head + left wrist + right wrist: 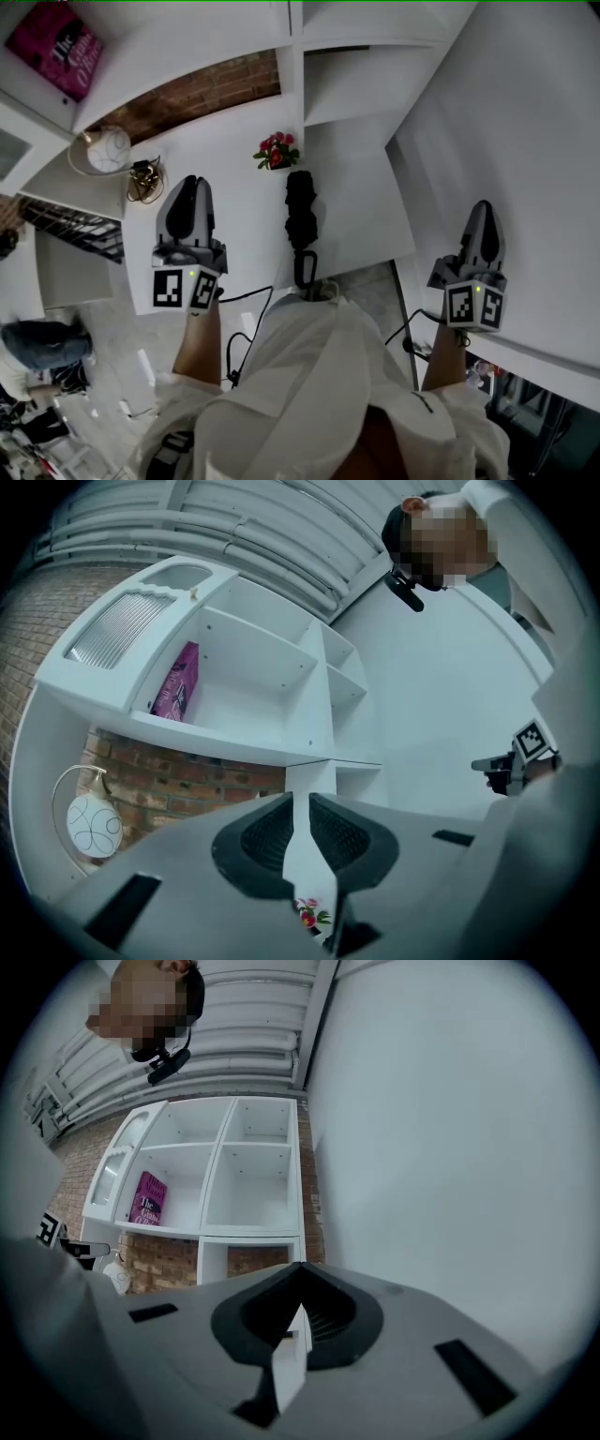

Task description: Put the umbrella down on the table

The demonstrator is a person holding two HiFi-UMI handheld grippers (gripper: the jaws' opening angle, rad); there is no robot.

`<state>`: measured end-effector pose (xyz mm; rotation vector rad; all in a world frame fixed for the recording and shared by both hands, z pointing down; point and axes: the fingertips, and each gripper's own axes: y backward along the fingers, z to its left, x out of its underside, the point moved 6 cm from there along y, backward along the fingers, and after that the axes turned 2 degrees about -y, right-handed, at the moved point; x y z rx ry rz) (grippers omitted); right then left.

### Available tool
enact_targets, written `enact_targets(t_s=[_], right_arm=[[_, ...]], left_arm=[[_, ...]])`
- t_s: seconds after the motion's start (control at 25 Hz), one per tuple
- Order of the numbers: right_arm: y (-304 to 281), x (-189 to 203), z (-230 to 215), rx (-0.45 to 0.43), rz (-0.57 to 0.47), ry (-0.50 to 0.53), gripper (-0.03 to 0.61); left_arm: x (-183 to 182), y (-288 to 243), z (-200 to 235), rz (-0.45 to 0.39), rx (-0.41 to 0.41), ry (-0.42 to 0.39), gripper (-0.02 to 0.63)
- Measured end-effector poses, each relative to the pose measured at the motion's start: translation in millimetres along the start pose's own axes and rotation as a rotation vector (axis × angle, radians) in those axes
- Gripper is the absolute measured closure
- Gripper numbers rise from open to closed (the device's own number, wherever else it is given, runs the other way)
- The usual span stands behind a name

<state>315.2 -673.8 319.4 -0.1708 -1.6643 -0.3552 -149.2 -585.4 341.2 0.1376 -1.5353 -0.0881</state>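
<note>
Left gripper, right gripper: jaws together, nothing held, flanking umbrella (black, folded). Umbrella lies on white table, handle at near edge. Beyond: flowers. Shelf: pink book, cover reads "The…", remainder illegible, top cropped.

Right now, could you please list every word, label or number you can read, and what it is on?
"The": on the cover of the pink book in the white shelf unit; the words beneath it are too blurred to read.
The left hand-held gripper and the right hand-held gripper: square markers only, no words.
</note>
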Motion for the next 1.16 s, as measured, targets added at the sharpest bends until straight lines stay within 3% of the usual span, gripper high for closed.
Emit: enact_targets(t_s=[1.16], right_arm=[[-6,12,-13,0.029,0.032,-0.028,0.561]], left_arm=[[13,-18,-14,0.061,0.02,0.01,0.543]])
